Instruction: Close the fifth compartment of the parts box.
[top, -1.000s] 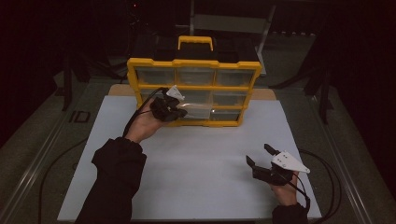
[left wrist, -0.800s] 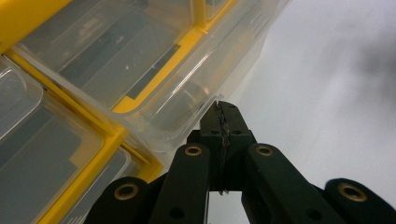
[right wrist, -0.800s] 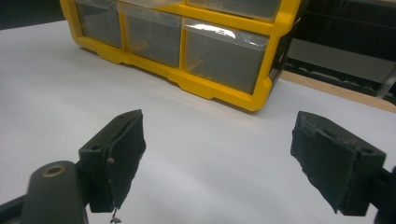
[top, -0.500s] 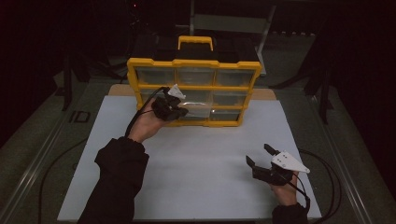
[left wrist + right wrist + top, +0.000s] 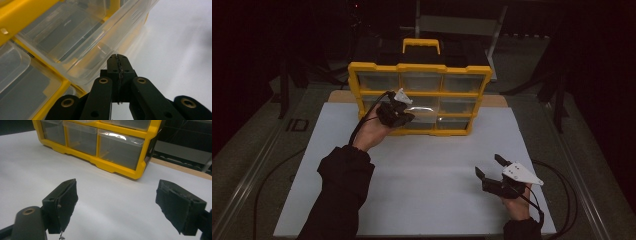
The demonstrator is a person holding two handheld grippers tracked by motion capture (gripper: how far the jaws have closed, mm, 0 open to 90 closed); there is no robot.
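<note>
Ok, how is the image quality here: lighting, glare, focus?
High view: dim, dark surroundings, glare spots on the organizer drawers. Left gripper view: bright, the clear drawer soft. Right gripper view: evenly lit, glare on a drawer front.

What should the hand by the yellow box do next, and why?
Probably pull gently toward the person. The left gripper is shut at the front of a clear drawer that sits partly out of the yellow organizer, so more pulling should open it. The right gripper waits open above the table.
</note>
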